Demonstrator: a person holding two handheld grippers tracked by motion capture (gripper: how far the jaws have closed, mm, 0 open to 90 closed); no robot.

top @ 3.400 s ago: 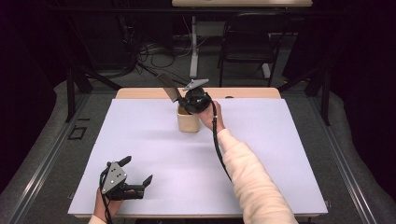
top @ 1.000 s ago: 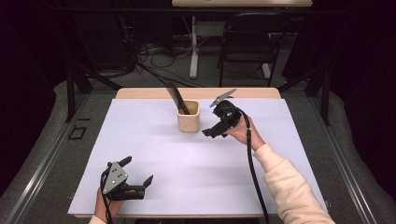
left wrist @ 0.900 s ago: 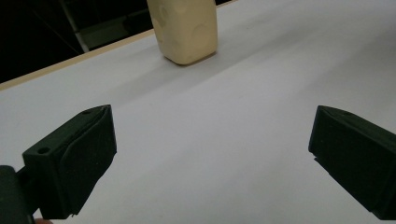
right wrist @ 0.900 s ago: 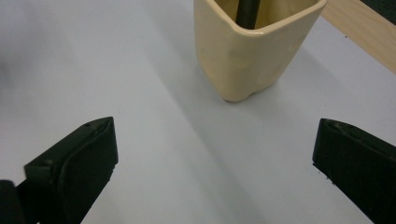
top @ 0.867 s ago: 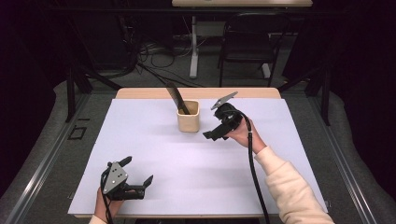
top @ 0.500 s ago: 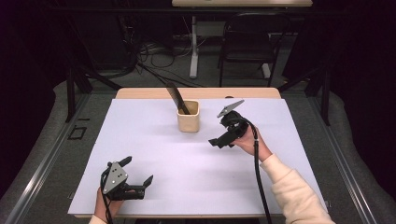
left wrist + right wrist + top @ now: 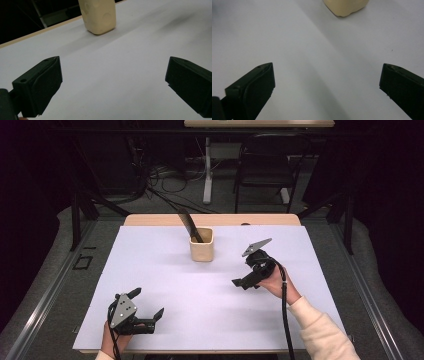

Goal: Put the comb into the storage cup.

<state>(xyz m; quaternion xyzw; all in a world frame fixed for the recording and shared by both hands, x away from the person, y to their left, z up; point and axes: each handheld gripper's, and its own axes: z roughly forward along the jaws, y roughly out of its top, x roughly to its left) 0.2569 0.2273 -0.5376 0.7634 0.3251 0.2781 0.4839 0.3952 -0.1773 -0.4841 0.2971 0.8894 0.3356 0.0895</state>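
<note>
A cream square cup (image 7: 201,246) stands at the back middle of the white table sheet (image 7: 165,270). A black flat utensil (image 7: 188,224) leans out of it toward the back left. My right gripper (image 7: 245,273) hovers open to the right of and nearer than the cup, with nothing between its jaws. My left gripper (image 7: 146,303) rests open at the front left, also empty. The left gripper view has the cup (image 7: 100,16) far ahead beyond the gripper (image 7: 112,83). In the right gripper view the cup's base (image 7: 345,6) sits at the top edge, past the gripper (image 7: 327,87).
The sheet covers a wooden table whose bare edge (image 7: 210,219) shows at the back. A black chair (image 7: 265,165) and floor cables lie behind the table. Dark floor surrounds it on both sides.
My right gripper has drawn back from over the cup toward the near right, open and empty. The utensil stays leaning in the cup. The left gripper has not moved.
</note>
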